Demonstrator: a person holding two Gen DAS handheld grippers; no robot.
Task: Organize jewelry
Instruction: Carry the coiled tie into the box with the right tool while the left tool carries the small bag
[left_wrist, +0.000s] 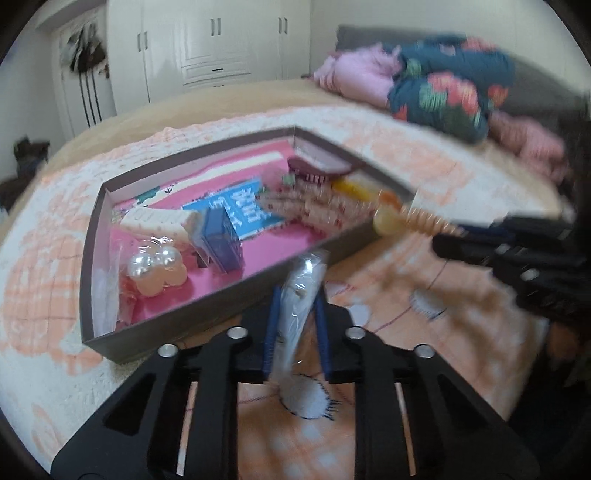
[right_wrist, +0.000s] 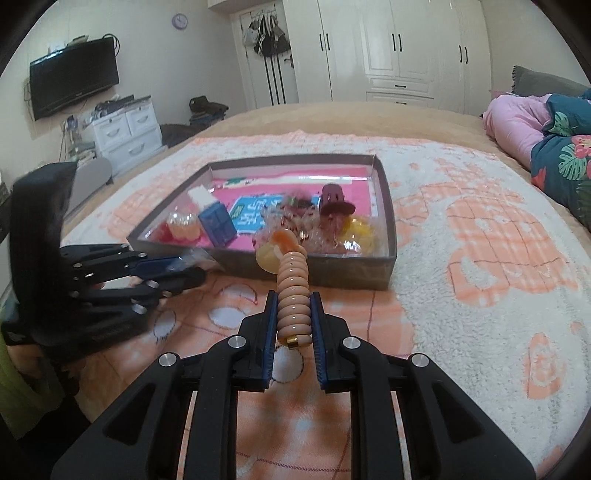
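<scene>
While my left jaws (left_wrist: 295, 328) pinched a crinkled clear plastic packet (left_wrist: 301, 295) between their ribbed blue pads, the packet stood up from the grip toward the near wall of the box (left_wrist: 177, 328); something small and pale lay inside it, too blurred to name. My right jaws (right_wrist: 293, 325) were clamped on a peach spiral hair tie (right_wrist: 293, 291), a coil of smooth, glossy rings with a small gold band at its lower end. It rose from the pads and carried a pale yellow and orange translucent charm (right_wrist: 275, 251) at its tip, held just before the box's near wall.

That box was a shallow cardboard tray, grey-brown outside, white inside, with a bright pink floor. It lay on the fleecy white and peach blanket (right_wrist: 480, 229) covering the bed, near the blanket's front edge. A blue card (left_wrist: 243, 210) with white Chinese characters lay flat near the box's middle; I could not read them. Beside it stood a small dark blue ribbed case (left_wrist: 221, 240), and a white ribbed block (left_wrist: 162, 221) leaned just behind. At the box's near left corner sat a packet of pearly and peach beads (left_wrist: 157, 269). A dark red claw clip (right_wrist: 334, 201) and a yellow piece (right_wrist: 360, 230) sat toward the right wall.
</scene>
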